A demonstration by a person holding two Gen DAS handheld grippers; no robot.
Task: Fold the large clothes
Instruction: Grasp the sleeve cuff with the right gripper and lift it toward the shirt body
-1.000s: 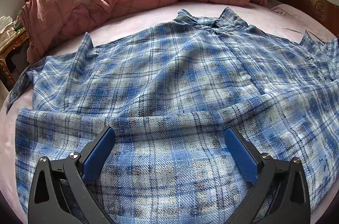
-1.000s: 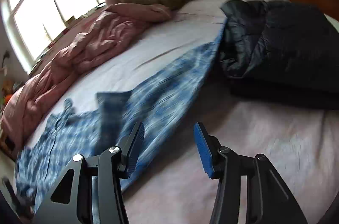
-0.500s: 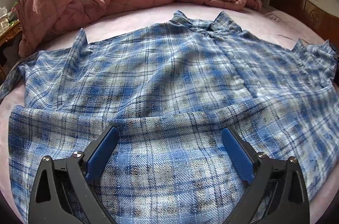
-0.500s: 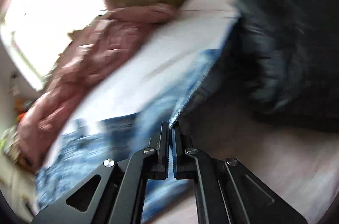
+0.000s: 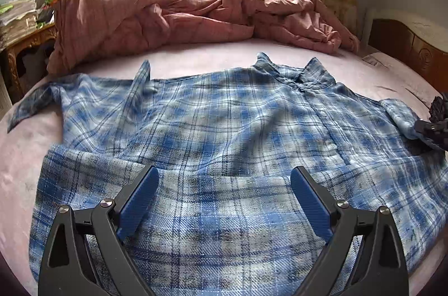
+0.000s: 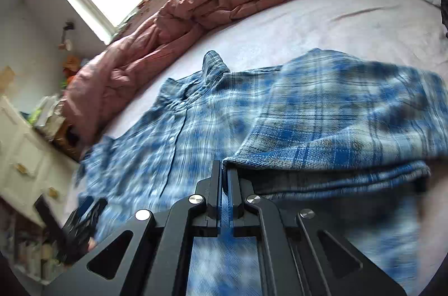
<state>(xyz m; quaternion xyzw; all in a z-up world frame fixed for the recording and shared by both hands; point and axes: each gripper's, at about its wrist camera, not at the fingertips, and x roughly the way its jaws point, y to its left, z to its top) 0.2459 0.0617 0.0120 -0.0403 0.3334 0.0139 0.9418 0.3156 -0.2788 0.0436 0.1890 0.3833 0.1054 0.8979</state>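
A blue plaid shirt [image 5: 224,128] lies spread, front up with its collar far, on the pink bed sheet [image 5: 196,58]. My left gripper [image 5: 224,170] hovers open over the shirt's turned-up hem, with nothing between its blue pads. My right gripper [image 6: 224,170] is shut on the edge of the shirt's right sleeve [image 6: 322,133]. That sleeve is lifted and drawn across over the shirt's body [image 6: 173,144]. In the left wrist view the right gripper [image 5: 431,130] shows at the right edge, holding the plaid cloth. A blurred black gripper [image 6: 81,223] sits low on the left in the right wrist view.
A crumpled pink quilt [image 5: 168,16] is heaped along the far side of the bed under the window. A wooden headboard [image 5: 406,52] stands at the right. A carved side table [image 5: 28,44] with stacked papers stands left, and a white cabinet [image 6: 22,156] is beyond the bed.
My right gripper shut on the sleeve and swept it across over the shirt; the dark jacket left its view. My left gripper rose a little and stayed open.
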